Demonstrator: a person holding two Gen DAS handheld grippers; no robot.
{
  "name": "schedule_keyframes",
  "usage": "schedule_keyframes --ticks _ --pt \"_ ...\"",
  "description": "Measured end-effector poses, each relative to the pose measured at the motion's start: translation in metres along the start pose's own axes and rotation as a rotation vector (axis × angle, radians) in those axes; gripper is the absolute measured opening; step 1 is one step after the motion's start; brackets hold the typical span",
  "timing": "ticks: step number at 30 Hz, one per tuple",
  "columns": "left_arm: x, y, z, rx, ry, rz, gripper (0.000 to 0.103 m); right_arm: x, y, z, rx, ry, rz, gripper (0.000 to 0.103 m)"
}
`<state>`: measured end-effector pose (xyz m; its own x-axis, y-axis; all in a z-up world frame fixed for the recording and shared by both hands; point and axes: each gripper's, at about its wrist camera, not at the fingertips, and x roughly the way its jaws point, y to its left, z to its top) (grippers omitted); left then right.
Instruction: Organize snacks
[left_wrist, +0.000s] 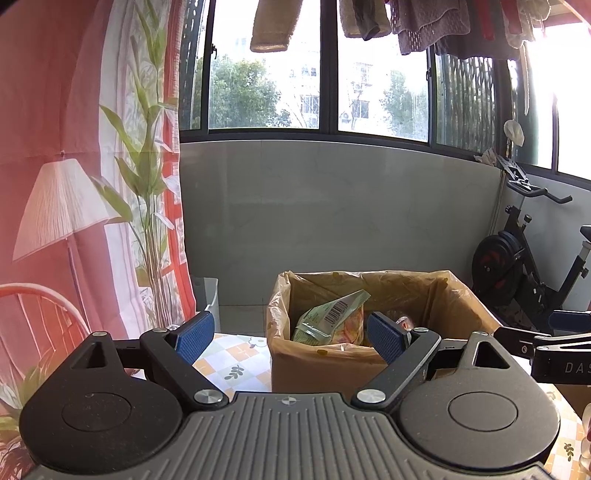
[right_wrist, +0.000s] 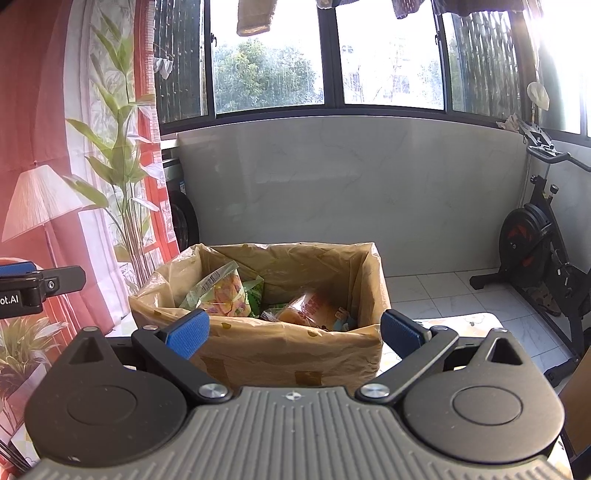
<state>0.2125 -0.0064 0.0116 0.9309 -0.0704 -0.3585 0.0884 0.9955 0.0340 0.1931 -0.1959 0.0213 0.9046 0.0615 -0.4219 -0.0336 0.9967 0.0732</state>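
Note:
A cardboard box (left_wrist: 325, 369) lined with a yellowish plastic bag stands on the table; the right wrist view shows the same box (right_wrist: 280, 350) from its front. Inside it a green and yellow snack packet with a barcode (left_wrist: 330, 321) leans upright (right_wrist: 221, 291). An orange-red snack packet (right_wrist: 314, 308) lies to its right, with a green wrapper between them. My left gripper (left_wrist: 290, 332) is open before the box, nothing between its blue pads. My right gripper (right_wrist: 293, 332) is open too, wide and empty, in front of the box wall.
The table has a checked cloth with leaf prints (left_wrist: 232, 365). A red printed backdrop with a lamp and plant (left_wrist: 74, 206) hangs at left. An exercise bike (right_wrist: 543, 251) stands on the tiled floor at right. Laundry hangs above the windows. The other gripper's edge (left_wrist: 554, 343) shows at right.

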Motion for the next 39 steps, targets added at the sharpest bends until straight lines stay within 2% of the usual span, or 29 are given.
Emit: schedule_keyframes --ticks 39 --pt "-0.0044 0.0043 -0.005 -0.017 0.013 0.003 0.091 -0.0021 -0.0009 -0.0032 -0.011 -0.005 -0.007 0.101"
